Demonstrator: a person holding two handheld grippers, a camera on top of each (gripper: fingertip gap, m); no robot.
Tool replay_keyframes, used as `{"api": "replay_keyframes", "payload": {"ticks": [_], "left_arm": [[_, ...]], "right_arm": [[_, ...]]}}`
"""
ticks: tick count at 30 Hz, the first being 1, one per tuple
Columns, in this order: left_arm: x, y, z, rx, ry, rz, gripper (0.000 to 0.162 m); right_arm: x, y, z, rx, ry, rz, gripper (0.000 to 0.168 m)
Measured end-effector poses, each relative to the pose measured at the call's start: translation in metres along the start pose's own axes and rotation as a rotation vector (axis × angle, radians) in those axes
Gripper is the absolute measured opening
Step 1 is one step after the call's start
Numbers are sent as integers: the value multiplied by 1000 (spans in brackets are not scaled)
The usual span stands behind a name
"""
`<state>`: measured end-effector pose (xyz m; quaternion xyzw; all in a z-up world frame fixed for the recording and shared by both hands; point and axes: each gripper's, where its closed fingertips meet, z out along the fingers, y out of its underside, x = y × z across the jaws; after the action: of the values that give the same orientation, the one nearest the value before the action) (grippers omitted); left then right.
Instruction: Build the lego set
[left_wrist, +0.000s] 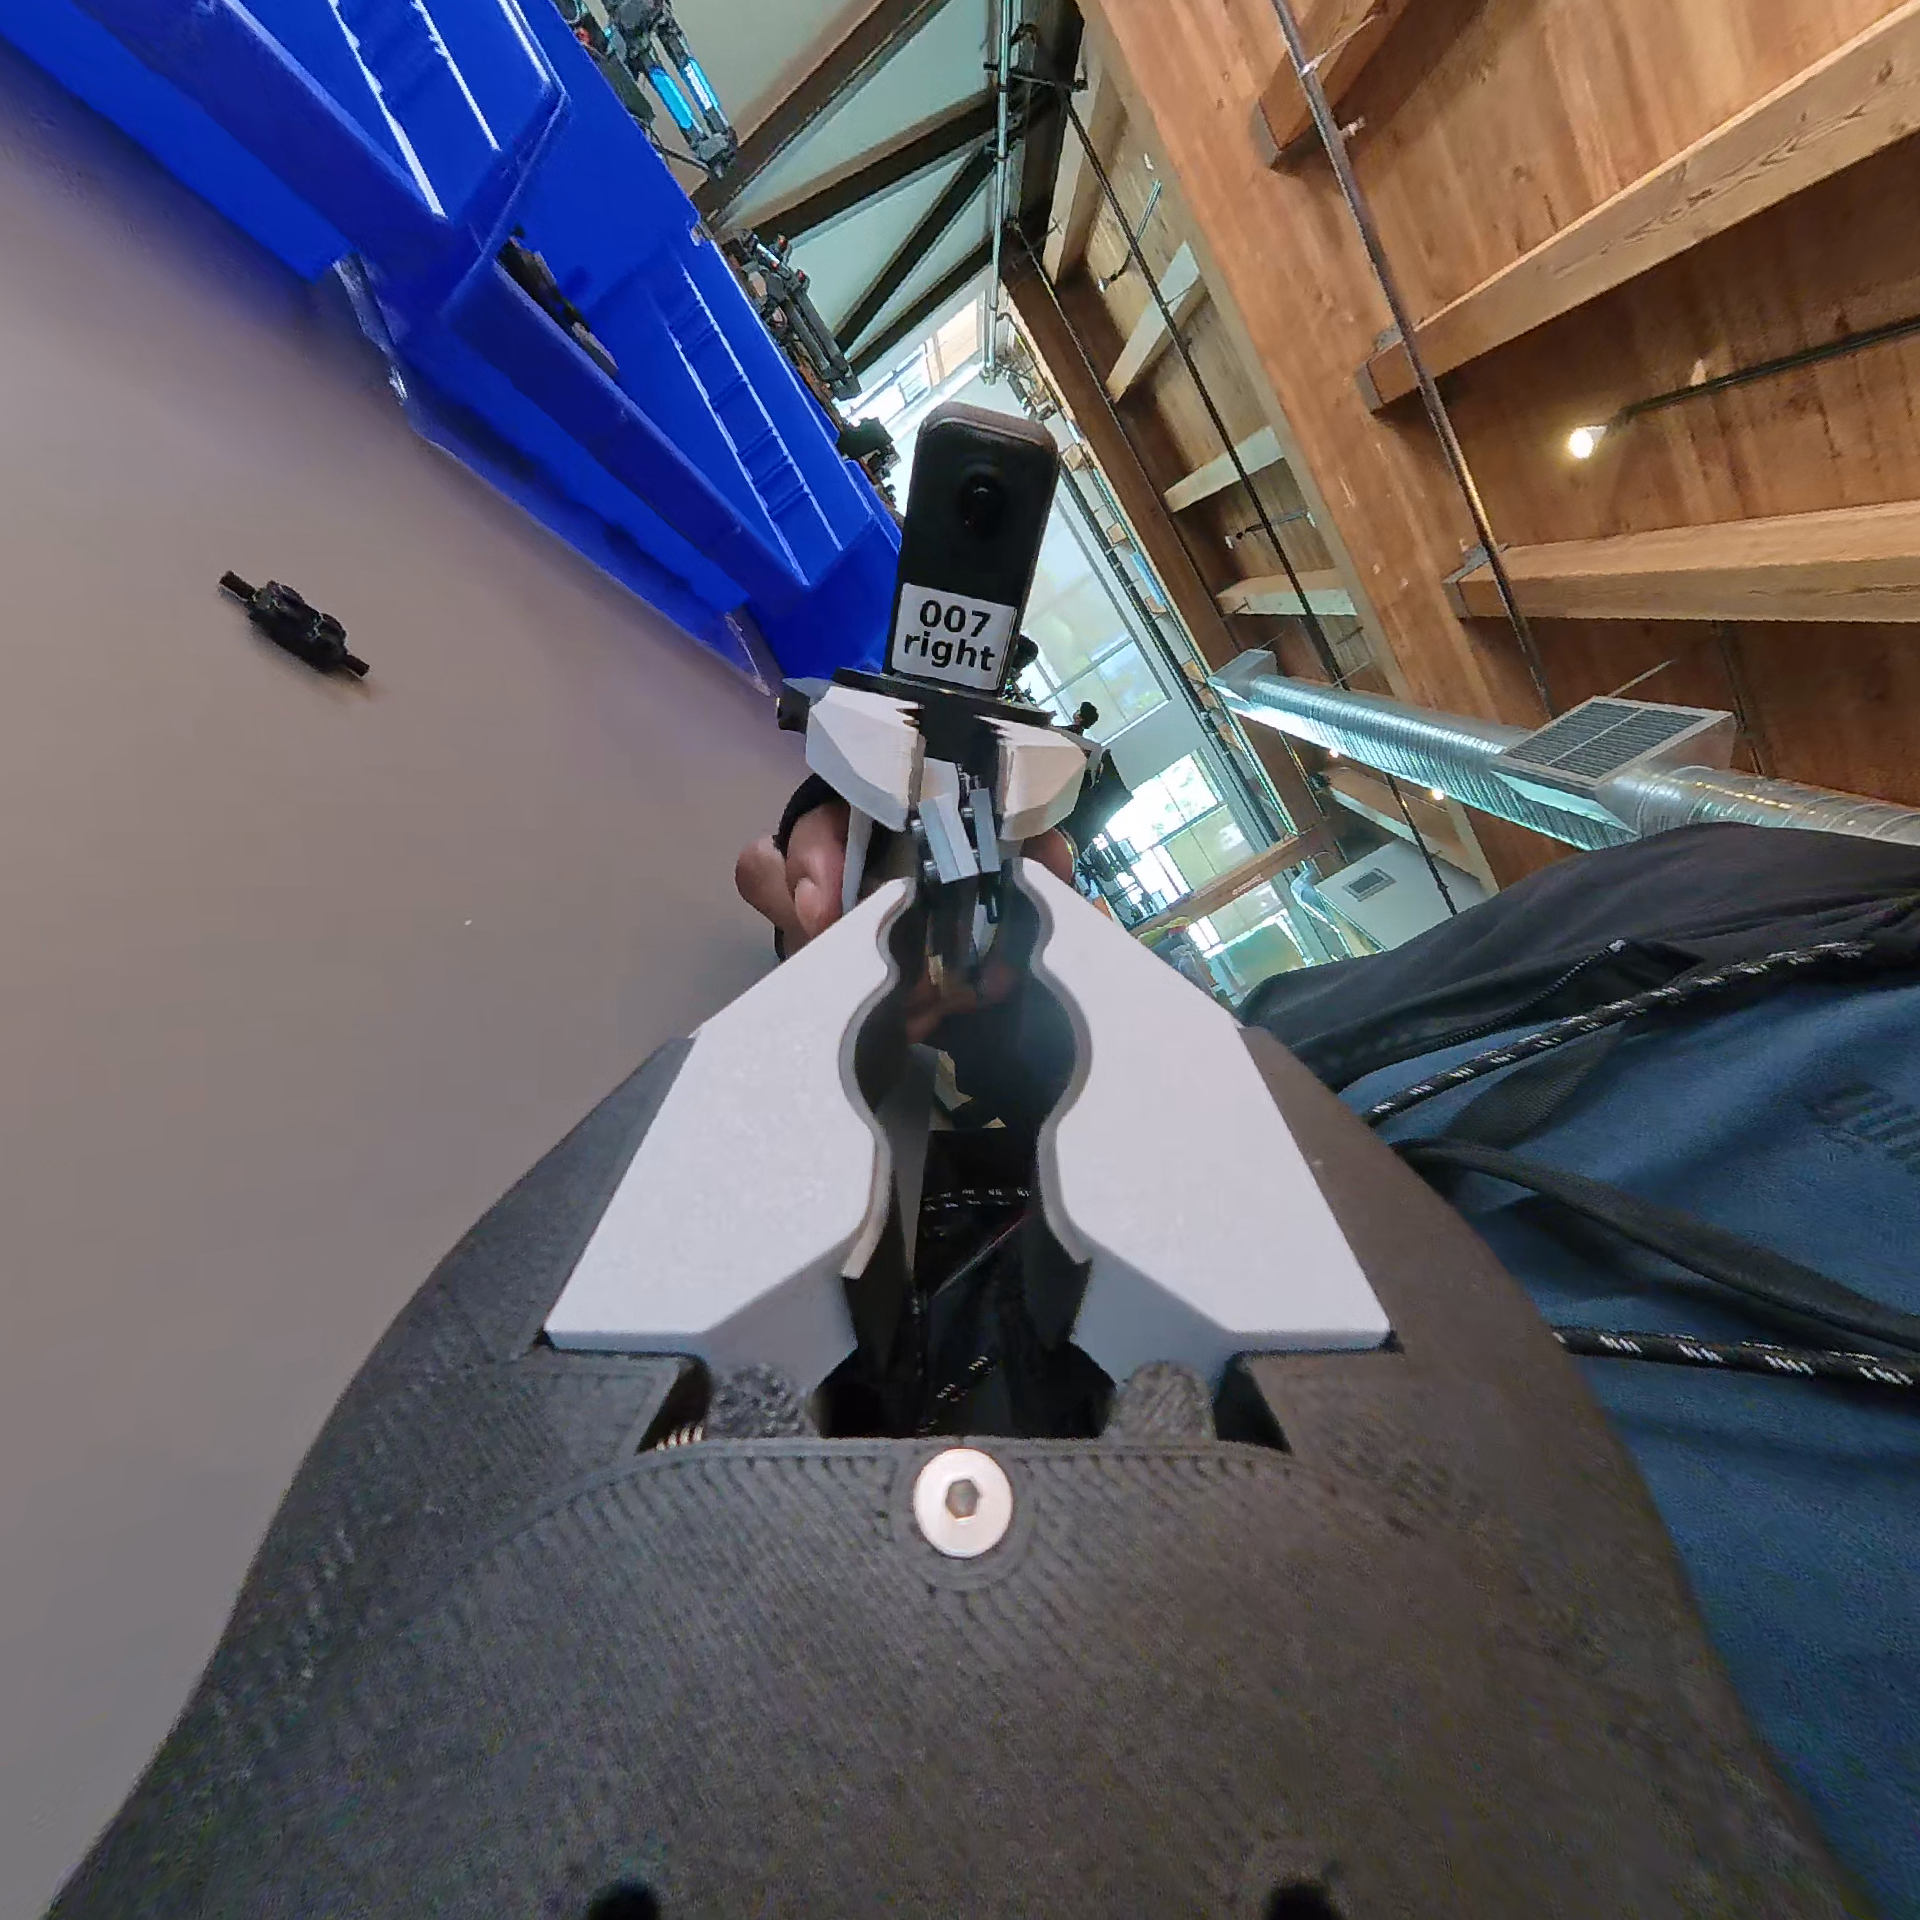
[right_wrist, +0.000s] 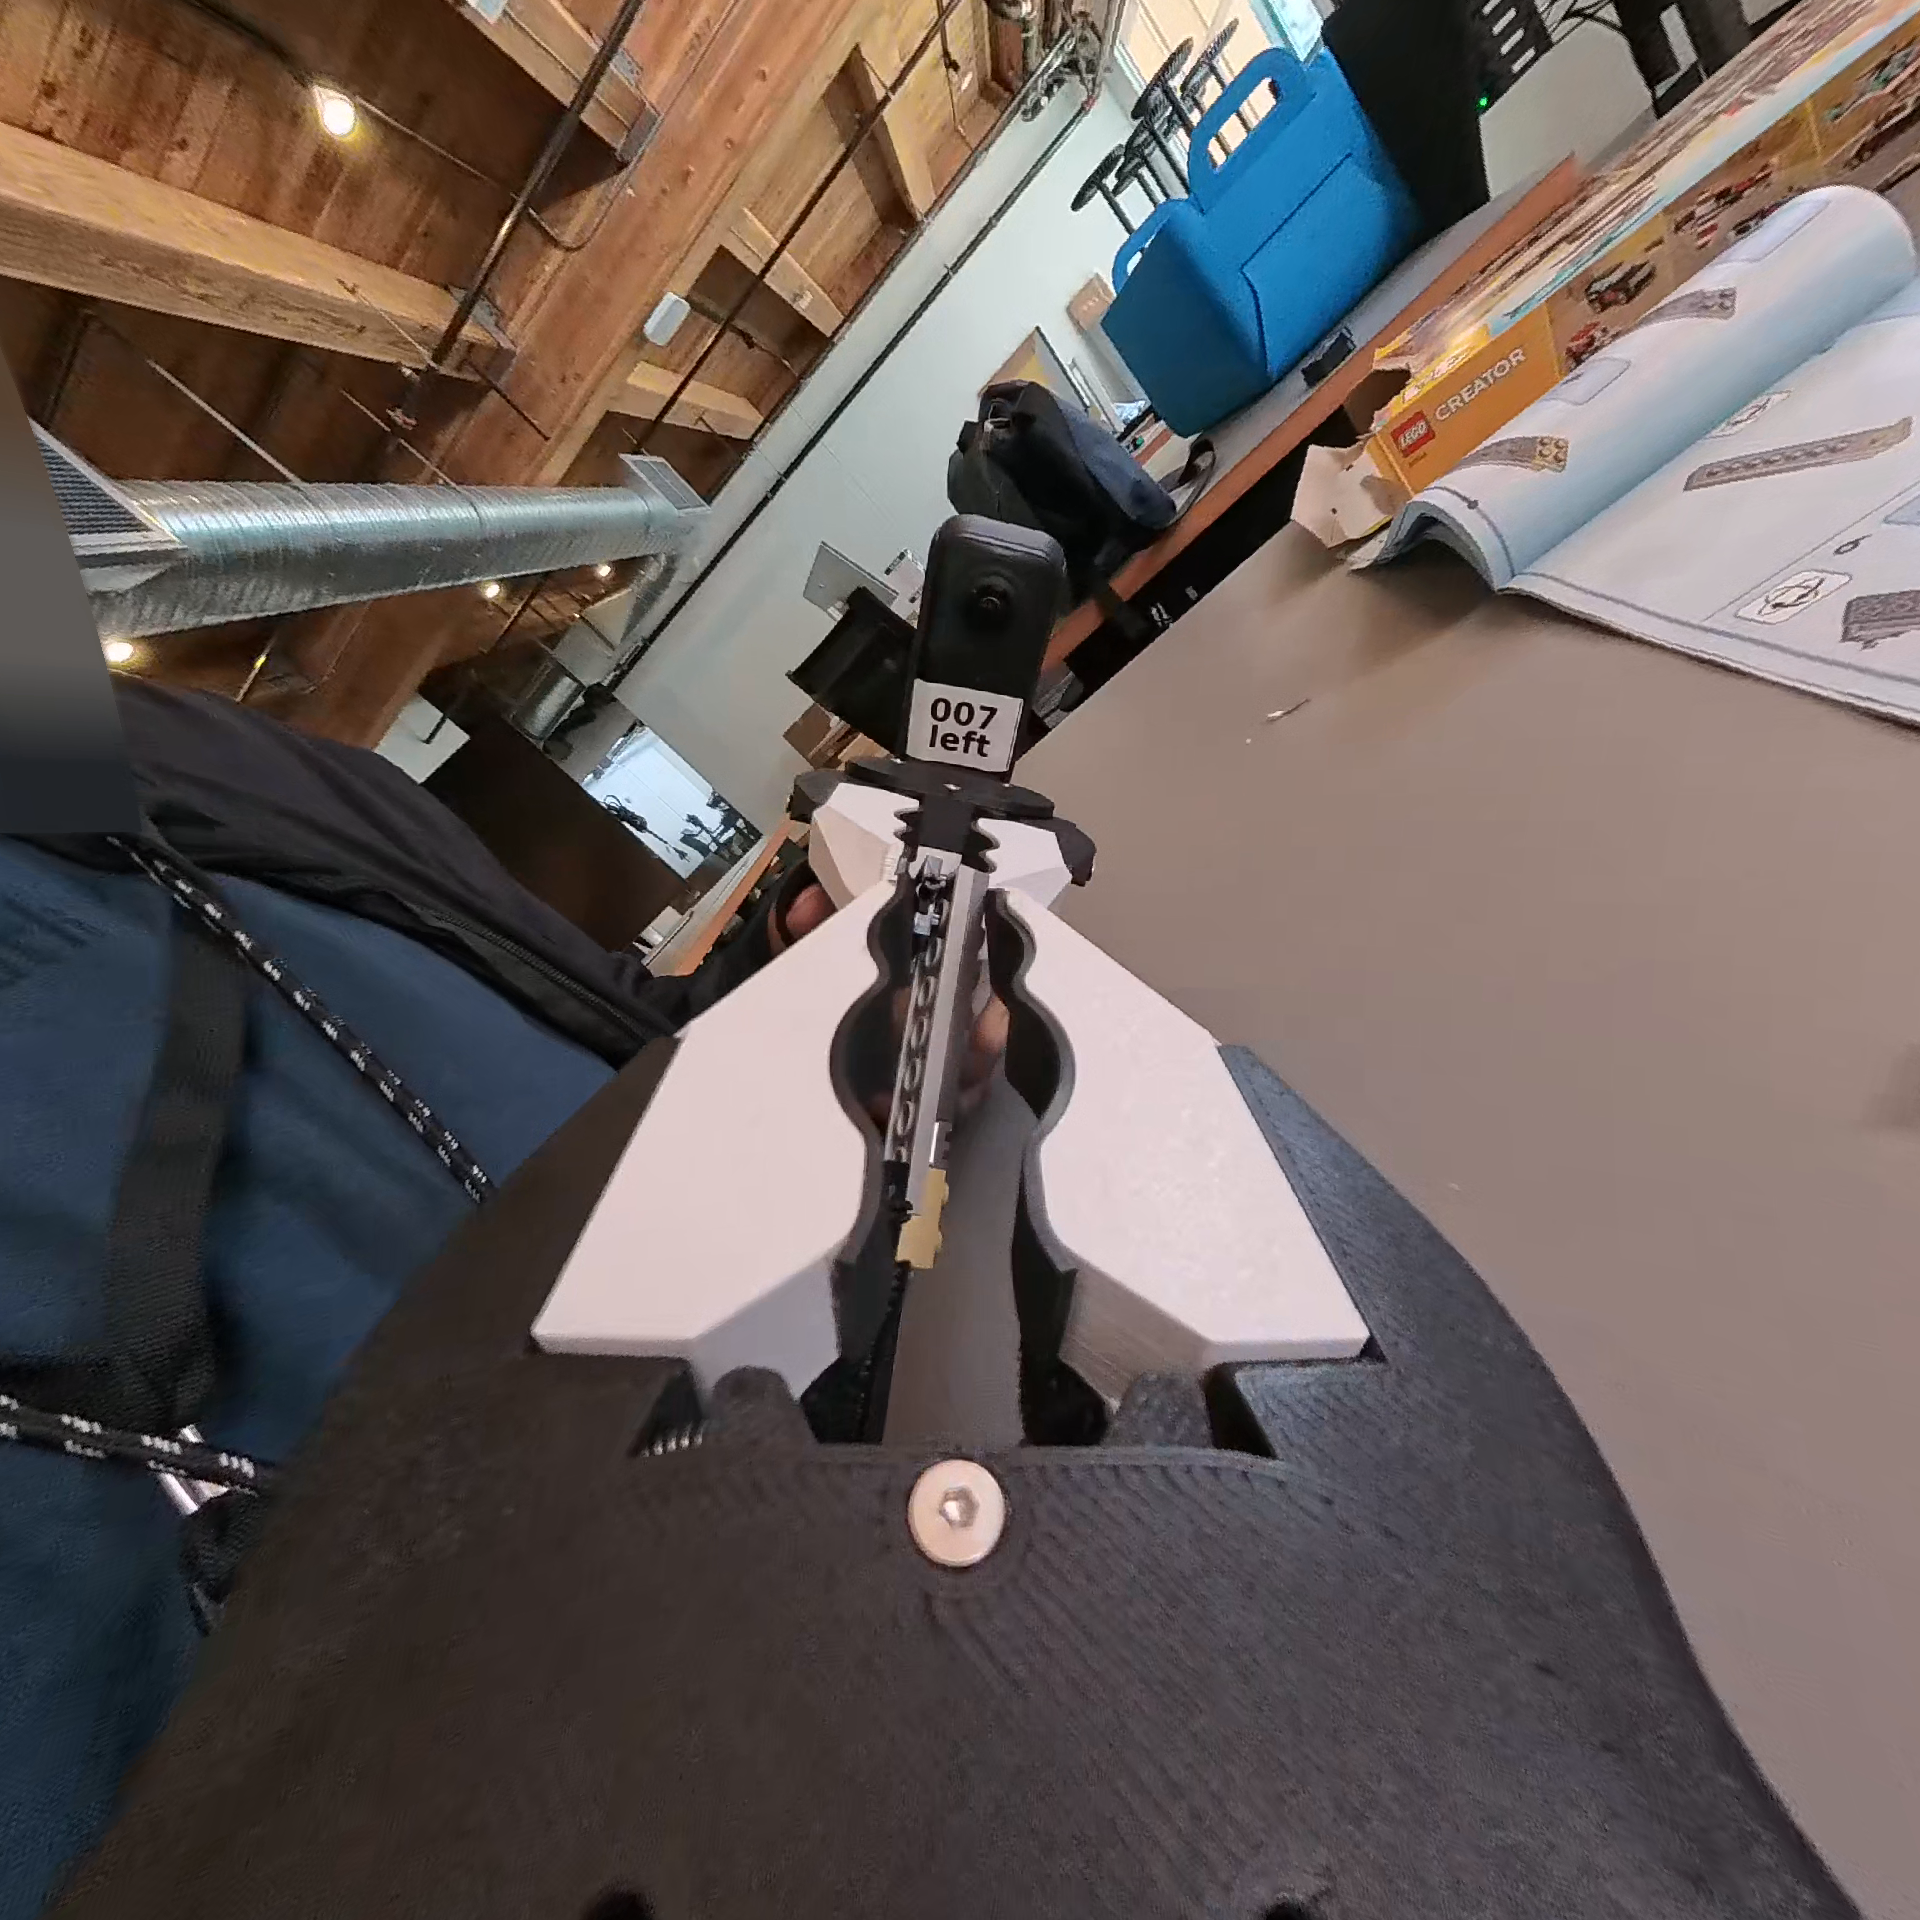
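Observation:
A long grey lego assembly is held in the air between my two grippers, which face each other tip to tip. In the right wrist view the grey studded plate (right_wrist: 928, 1039) runs edge-on between my right gripper's (right_wrist: 940, 904) white fingers (right_wrist: 1122, 1143), with a tan piece (right_wrist: 923, 1231) at its near end. In the left wrist view its grey end (left_wrist: 951, 842) sits at my left gripper's (left_wrist: 964, 888) tips. Both grippers are shut on it. The right gripper (left_wrist: 940, 764) shows beyond in the left wrist view, and the left gripper (right_wrist: 940, 831) beyond in the right wrist view.
A small black lego part (left_wrist: 294, 627) lies alone on the grey table (left_wrist: 260, 987). Blue bins (left_wrist: 623, 312) line the table's far side. An open instruction booklet (right_wrist: 1714, 468) and the lego box (right_wrist: 1475, 405) lie on the table. A person's dark blue jacket (left_wrist: 1662, 1143) is close by. The grippers are tip to tip, or close to it.

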<state>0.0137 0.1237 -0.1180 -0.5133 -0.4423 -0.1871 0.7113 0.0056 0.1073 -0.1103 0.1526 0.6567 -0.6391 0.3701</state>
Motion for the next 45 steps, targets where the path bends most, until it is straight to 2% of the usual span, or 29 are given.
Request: {"api": "replay_keyframes", "payload": {"ticks": [5, 11, 18, 36, 45], "left_arm": [[1, 2, 1, -15, -16, 45, 13], [2, 8, 3, -85, -98, 257, 12], [6, 10, 4, -100, -97, 319, 12], [10, 7, 2, -83, -53, 254, 12], [19, 5, 1, -64, 21, 206, 13]], "right_arm": [[-1, 1, -1, -7, -18, 30, 13], [-7, 6, -3, -48, -52, 43, 14], [-12, 7, -4, -64, -70, 22, 13], [-14, 4, -1, -49, -19, -87, 11], [-21, 0, 2, -66, 8, -216, 10]]}}
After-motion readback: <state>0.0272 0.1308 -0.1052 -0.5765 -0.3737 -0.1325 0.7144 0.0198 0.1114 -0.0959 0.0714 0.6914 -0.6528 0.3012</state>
